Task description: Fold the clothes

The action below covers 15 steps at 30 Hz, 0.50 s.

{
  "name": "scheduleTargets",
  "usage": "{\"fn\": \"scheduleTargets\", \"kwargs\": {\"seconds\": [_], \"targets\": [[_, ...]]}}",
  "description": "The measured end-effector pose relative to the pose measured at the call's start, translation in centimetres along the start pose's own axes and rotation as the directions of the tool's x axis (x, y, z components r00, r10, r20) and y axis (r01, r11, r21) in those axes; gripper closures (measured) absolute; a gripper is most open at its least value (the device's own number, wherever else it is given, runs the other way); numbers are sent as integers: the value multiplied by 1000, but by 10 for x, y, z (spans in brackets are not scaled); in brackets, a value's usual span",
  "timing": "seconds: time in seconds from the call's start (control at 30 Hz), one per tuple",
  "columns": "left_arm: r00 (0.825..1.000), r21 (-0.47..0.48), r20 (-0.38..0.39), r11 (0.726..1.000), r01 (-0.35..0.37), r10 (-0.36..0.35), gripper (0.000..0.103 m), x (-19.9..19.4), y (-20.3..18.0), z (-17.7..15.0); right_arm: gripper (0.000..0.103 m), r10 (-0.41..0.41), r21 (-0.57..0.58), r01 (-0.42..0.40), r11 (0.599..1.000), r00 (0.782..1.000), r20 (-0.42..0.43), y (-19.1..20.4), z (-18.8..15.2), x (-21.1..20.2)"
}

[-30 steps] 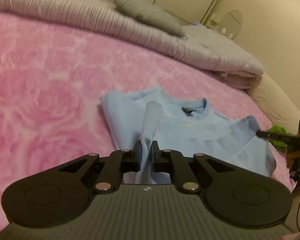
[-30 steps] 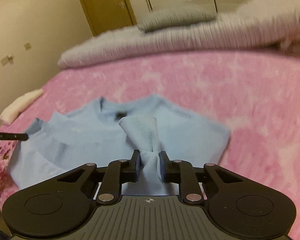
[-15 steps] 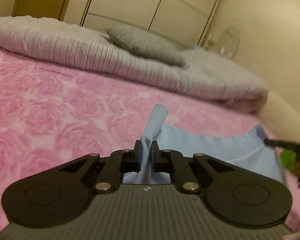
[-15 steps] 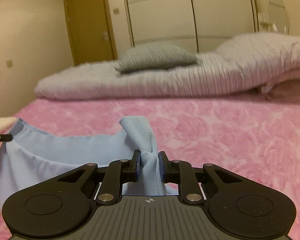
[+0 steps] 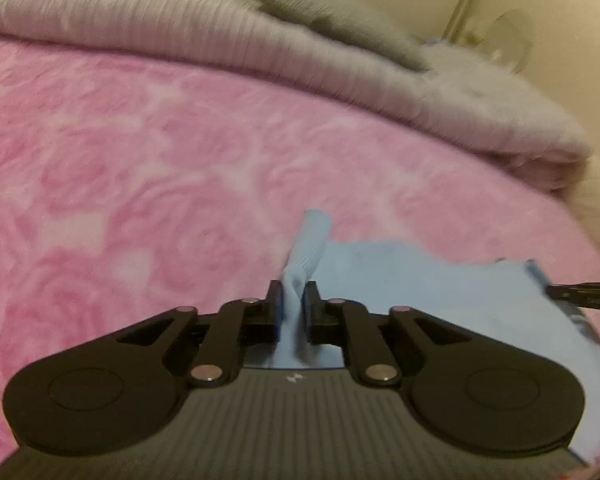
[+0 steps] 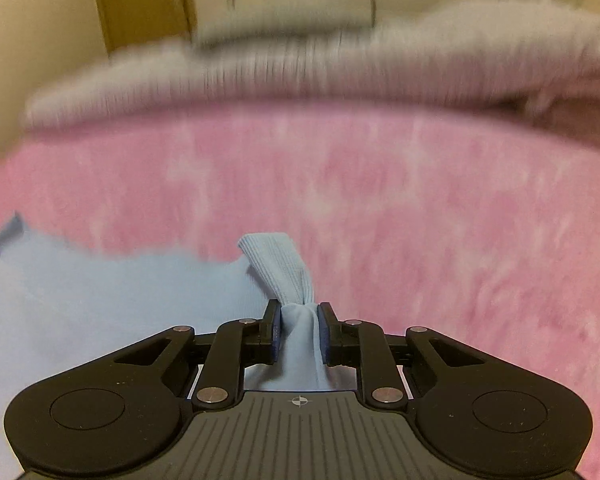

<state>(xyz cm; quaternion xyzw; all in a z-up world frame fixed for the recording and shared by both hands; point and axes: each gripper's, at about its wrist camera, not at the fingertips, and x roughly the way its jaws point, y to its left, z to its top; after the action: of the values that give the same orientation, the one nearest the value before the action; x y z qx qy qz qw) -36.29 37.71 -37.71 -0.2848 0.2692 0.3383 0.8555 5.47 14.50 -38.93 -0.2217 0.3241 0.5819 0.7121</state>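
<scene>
Pink rose-patterned blanket (image 5: pixel 148 168), covering bed. Light blue sweater (image 6: pixel 100 296), spread over it; bunched ribbed fabric is pinched by left gripper (image 5: pixel 294 300) and right gripper (image 6: pixel 299 320).

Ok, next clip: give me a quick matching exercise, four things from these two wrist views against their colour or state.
Things:
1. left gripper
2. blanket
3. pillow
4. folded duvet

States:
A. pink, rose-patterned
B. pale grey, ribbed, along the far edge of the bed
C. shut on the light blue shirt
D. darker grey, resting on the duvet

Pairs: 1-C, 2-A, 3-D, 4-B
</scene>
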Motion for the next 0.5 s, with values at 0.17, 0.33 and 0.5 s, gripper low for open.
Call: {"fn": "scheduleTargets", "kwargs": {"seconds": [0.17, 0.33, 0.5], "targets": [[993, -57, 59, 993, -100, 103, 84, -35, 12, 13, 63, -124, -18, 125, 992, 992, 35, 7, 5, -36], [984, -32, 95, 989, -146, 148, 84, -101, 7, 5, 62, -282, 9, 282, 959, 954, 107, 7, -9, -91], [995, -23, 98, 999, -32, 34, 84, -154, -26, -44, 62, -179, 116, 164, 980, 975, 133, 9, -37, -141]]}}
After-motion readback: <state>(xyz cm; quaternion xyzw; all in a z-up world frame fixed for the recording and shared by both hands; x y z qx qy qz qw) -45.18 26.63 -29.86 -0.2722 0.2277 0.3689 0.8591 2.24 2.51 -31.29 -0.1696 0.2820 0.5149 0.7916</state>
